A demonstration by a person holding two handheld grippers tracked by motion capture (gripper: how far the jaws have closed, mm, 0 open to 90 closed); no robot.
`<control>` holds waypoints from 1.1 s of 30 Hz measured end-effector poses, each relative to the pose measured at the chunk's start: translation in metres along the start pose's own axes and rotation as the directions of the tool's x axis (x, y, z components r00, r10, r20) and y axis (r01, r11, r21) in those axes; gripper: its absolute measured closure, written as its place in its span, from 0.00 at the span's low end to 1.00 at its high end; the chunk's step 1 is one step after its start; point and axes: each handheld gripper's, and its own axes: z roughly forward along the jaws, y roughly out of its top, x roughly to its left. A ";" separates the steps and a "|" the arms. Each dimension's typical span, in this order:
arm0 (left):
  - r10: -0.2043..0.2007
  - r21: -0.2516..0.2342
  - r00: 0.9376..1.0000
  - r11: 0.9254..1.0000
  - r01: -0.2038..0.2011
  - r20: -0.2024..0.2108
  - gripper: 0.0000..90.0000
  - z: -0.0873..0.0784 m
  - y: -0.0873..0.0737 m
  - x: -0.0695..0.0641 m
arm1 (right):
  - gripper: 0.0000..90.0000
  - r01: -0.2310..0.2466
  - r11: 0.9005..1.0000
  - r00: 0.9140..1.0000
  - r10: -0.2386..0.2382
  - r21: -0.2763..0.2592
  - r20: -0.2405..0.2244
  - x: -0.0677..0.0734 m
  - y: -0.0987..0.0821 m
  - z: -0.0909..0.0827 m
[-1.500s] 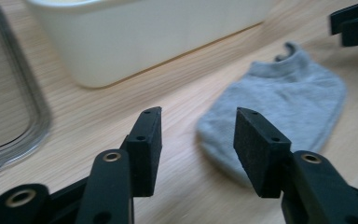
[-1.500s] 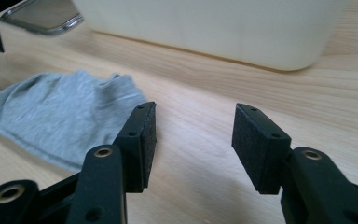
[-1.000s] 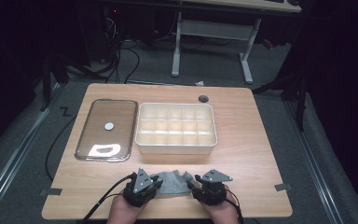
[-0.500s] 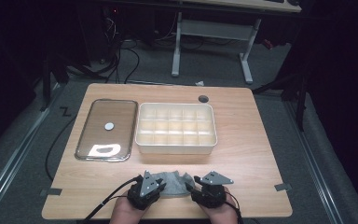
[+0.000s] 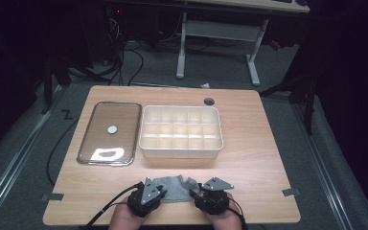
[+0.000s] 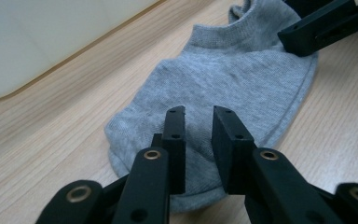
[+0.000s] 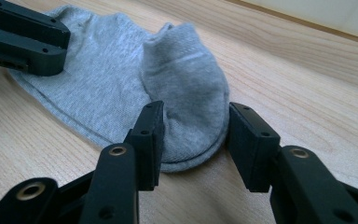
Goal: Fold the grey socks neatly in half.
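- Looking down from the high view, we found a grey sock (image 5: 172, 187) lying flat on the wooden table (image 5: 258, 163), near its edge at six o'clock.
- We saw the left gripper (image 5: 149, 191) at the sock's nine o'clock end and the right gripper (image 5: 206, 193) at its three o'clock end, each in one of the person's hands.
- In the left gripper view, we noted the left gripper (image 6: 199, 130) with its jaws a narrow gap apart over the toe of the sock (image 6: 233, 84); they had just opened a little, and we could not tell whether any cloth was pinched.
- In the right gripper view, the right gripper (image 7: 193, 140) had its jaws apart on either side of the folded-over end of the sock (image 7: 182, 93); they had just been closing, and the pads did not yet press the cloth.
- We saw a white divided box (image 5: 181, 132) at twelve o'clock from the sock, well apart from it.
- A clear lid (image 5: 109, 133) lay just beside the box, at its nine o'clock.
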 end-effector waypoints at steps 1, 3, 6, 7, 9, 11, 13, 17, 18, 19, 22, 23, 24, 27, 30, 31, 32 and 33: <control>-0.001 0.002 1.000 1.000 0.001 -0.004 0.83 -0.001 0.000 0.001 | 0.65 -0.001 1.000 1.000 0.001 0.000 -0.001 0.000 0.000 0.000; -0.006 0.004 1.000 1.000 0.006 -0.010 0.83 -0.001 -0.001 0.003 | 0.66 0.001 1.000 1.000 -0.001 -0.001 -0.006 0.000 0.000 0.000; -0.009 0.004 1.000 1.000 0.009 -0.009 0.83 -0.002 -0.002 0.004 | 0.67 0.004 1.000 1.000 -0.004 0.000 -0.010 -0.001 0.000 0.000; -0.012 0.003 1.000 1.000 0.012 -0.006 0.83 -0.002 -0.003 0.004 | 0.68 0.002 1.000 1.000 -0.002 0.000 -0.011 -0.001 0.000 0.000; -0.017 0.005 1.000 1.000 0.017 0.000 0.83 -0.002 -0.003 0.005 | 0.70 -0.002 1.000 1.000 0.002 0.000 -0.018 -0.001 0.000 0.000; -0.019 0.006 1.000 1.000 0.019 0.005 0.83 -0.003 -0.003 0.005 | 0.74 -0.004 1.000 1.000 0.004 -0.001 -0.027 -0.001 0.000 0.000; -0.020 0.008 1.000 1.000 0.020 0.008 0.83 -0.003 -0.003 0.005 | 0.77 -0.008 1.000 0.999 0.008 0.000 -0.032 -0.001 0.001 0.001; -0.025 0.007 1.000 1.000 0.025 0.005 0.80 -0.003 -0.003 0.005 | 0.90 -0.023 1.000 0.997 0.023 0.006 -0.074 0.000 0.001 -0.001; -0.023 0.006 1.000 1.000 0.023 0.003 0.80 -0.003 -0.003 0.005 | 0.91 -0.019 1.000 0.997 0.019 0.000 -0.075 0.000 0.001 -0.001; -0.023 0.006 1.000 1.000 0.023 0.001 0.80 -0.003 -0.003 0.004 | 0.92 -0.021 1.000 0.997 0.021 -0.003 -0.077 0.000 0.001 -0.002; -0.043 0.009 0.999 0.999 0.043 -0.006 0.80 -0.004 0.002 0.003 | 0.92 -0.019 1.000 0.996 0.019 -0.005 -0.085 0.000 0.002 -0.003; -0.048 -0.007 0.999 0.999 0.048 -0.012 0.83 -0.005 0.006 0.002 | 0.92 -0.019 1.000 0.996 0.018 -0.006 -0.087 0.000 0.002 -0.003; -0.052 -0.028 0.999 0.998 0.052 -0.011 0.86 -0.005 0.010 0.000 | 0.92 -0.017 1.000 0.996 0.016 -0.007 -0.087 0.000 0.002 -0.003; -0.046 -0.053 0.999 0.998 0.046 0.003 0.91 -0.002 0.024 -0.006 | 0.93 -0.014 1.000 0.995 0.012 -0.018 -0.100 -0.002 0.003 -0.003; -0.035 -0.030 0.999 0.999 0.035 0.005 0.93 0.006 0.032 -0.011 | 0.93 -0.029 0.999 0.993 0.026 -0.023 -0.112 -0.003 0.003 -0.004; -0.035 -0.020 0.999 0.999 0.035 0.007 0.93 0.010 0.035 -0.013 | 0.93 -0.036 0.999 0.993 0.033 -0.024 -0.117 -0.003 0.003 -0.004; -0.039 -0.005 0.999 0.999 0.039 0.014 0.93 0.015 0.037 -0.015 | 0.93 -0.042 0.999 0.992 0.039 -0.022 -0.120 -0.003 0.003 -0.004; -0.043 0.010 0.999 0.999 0.043 0.021 0.92 0.019 0.038 -0.016 | 0.93 -0.042 0.999 0.991 0.039 -0.023 -0.124 -0.003 0.003 -0.004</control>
